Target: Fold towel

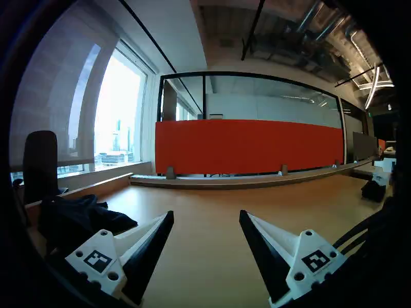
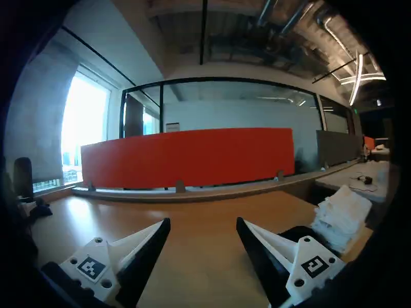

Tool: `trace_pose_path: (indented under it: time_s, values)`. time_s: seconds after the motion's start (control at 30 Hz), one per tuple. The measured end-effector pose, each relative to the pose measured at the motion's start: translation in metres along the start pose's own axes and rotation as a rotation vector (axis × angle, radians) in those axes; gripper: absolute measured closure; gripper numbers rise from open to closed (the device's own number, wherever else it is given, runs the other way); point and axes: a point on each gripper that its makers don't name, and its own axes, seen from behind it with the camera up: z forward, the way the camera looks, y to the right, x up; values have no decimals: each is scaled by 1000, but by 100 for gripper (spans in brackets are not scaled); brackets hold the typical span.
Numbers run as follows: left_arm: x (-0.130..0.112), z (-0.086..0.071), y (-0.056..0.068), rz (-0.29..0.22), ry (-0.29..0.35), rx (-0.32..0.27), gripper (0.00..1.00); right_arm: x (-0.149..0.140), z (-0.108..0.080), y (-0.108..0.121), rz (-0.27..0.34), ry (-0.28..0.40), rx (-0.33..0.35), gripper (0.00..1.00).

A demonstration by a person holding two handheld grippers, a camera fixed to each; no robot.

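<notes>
— What sort of place is this?
— Open-plan office, upper floor by the look of it. Long wood-topped desk [image 1: 205, 215], red privacy screen [image 1: 246, 146] standing on brackets along its far edge. Grey screen [image 2: 336, 146] on the next row.
— Anything else?
— Glass-walled room [image 1: 267, 97] behind the red screen, black frames. Office chair [image 1: 40, 164] by the window [image 1: 120, 113], city towers outside. Ceiling open: bare pipes and ducts [image 2: 287, 20], crossed strip lights [image 2: 357, 77]. Cables [image 2: 359, 179] lying on the neighbouring desk.

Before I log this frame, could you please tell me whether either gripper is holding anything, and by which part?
Nothing is held: the left gripper and right gripper are both open over the light wooden desk, fingers empty.
</notes>
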Motion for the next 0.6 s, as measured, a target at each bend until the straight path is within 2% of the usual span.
trace_pose_path:
  time_s: [0.17, 0.4, 0.6]
  values:
    - [0, 0, 0, 0, 0, 0, 6, -7, 1, 2, -19, 2, -17, 1]
    - [0, 0, 0, 0, 0, 0, 6, -8, 1, -12, -17, 4, 18, 1]
    - [0, 0, 0, 0, 0, 0, 6, -15, 2, -16, -21, -8, 19, 1]
